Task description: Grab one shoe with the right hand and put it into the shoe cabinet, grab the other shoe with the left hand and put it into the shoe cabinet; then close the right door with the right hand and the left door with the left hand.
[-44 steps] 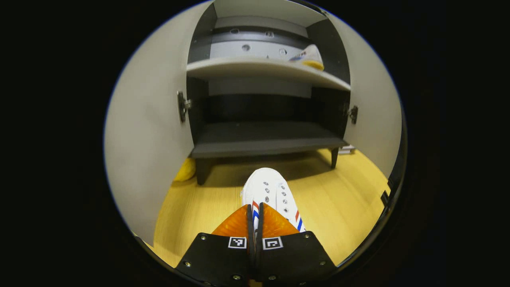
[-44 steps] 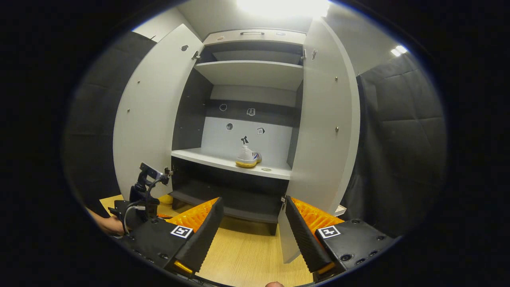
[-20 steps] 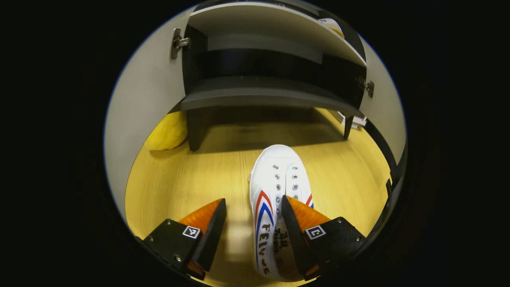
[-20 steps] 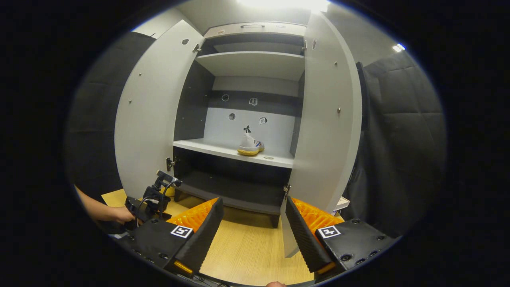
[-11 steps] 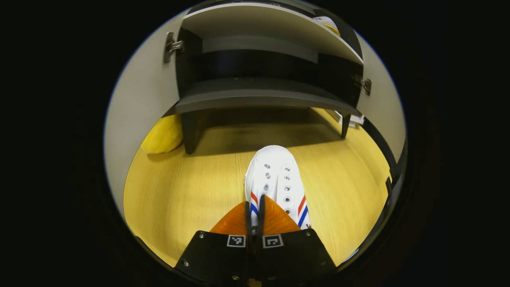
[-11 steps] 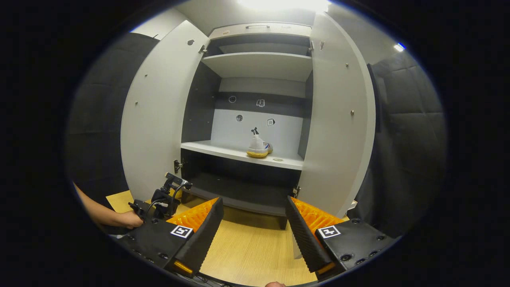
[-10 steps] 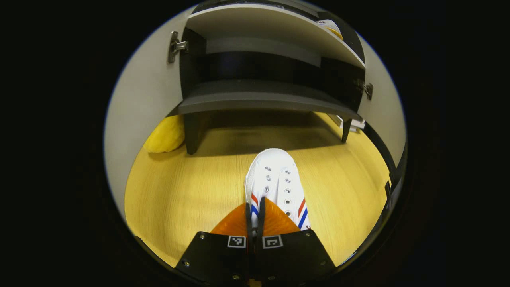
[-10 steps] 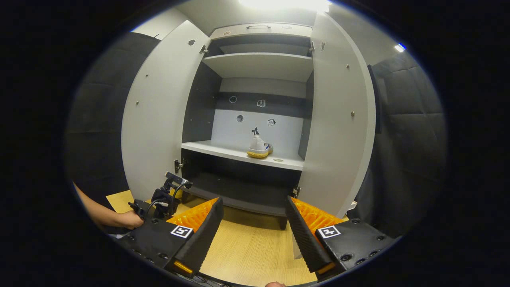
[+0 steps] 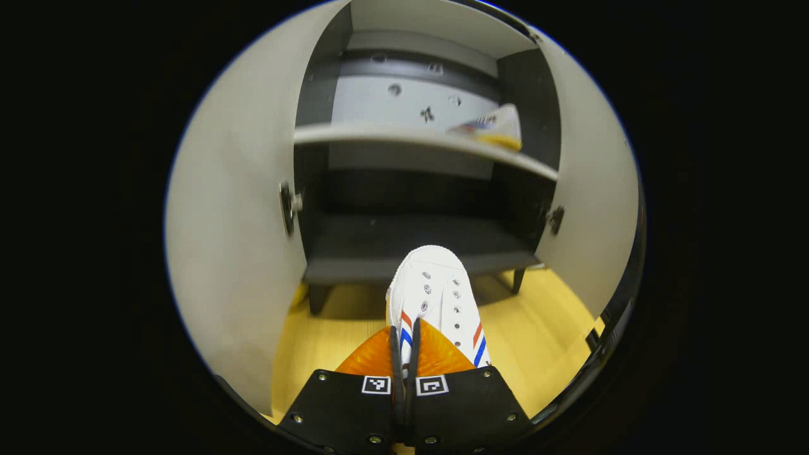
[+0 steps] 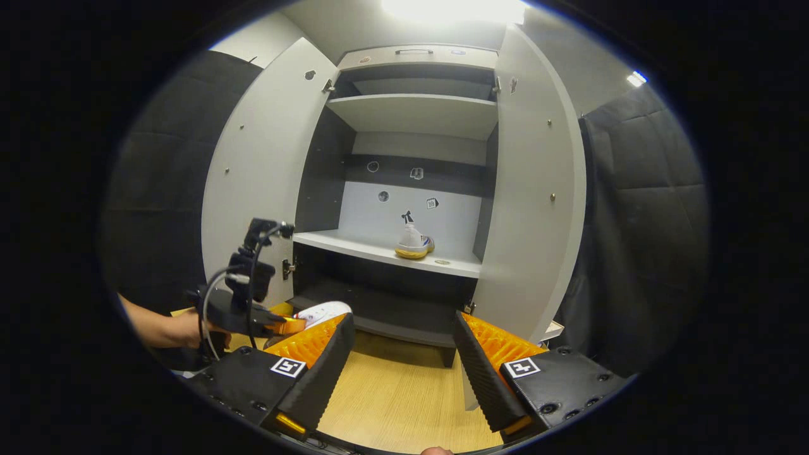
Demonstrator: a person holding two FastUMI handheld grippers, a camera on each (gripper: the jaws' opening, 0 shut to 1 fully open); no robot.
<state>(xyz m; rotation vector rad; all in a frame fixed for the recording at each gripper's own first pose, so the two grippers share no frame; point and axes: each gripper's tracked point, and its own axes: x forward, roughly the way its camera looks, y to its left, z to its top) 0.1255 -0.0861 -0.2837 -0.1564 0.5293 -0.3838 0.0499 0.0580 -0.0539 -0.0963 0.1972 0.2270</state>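
Left gripper view: the left gripper (image 9: 404, 338) had its orange fingers pressed nearly together, pinching the side wall of the white shoe (image 9: 436, 297), whose toe pointed toward the shoe cabinet (image 9: 417, 253).
Held shoe: it hung above the wooden floor (image 9: 537, 341), just in front of the dark bottom shelf (image 9: 379, 240).
Right gripper view: the right gripper (image 10: 401, 354) had its fingers spread wide, with nothing between them, near the floor in front of the cabinet.
Left hand: a hand (image 10: 189, 328) held the left gripper at the left, near the left door (image 10: 265, 170).
Other shoe: it (image 10: 414, 243) sat on the pale middle shelf (image 10: 354, 243), toward the right and far back.
Doors: the left door and the right door (image 10: 531, 189) both stood open.
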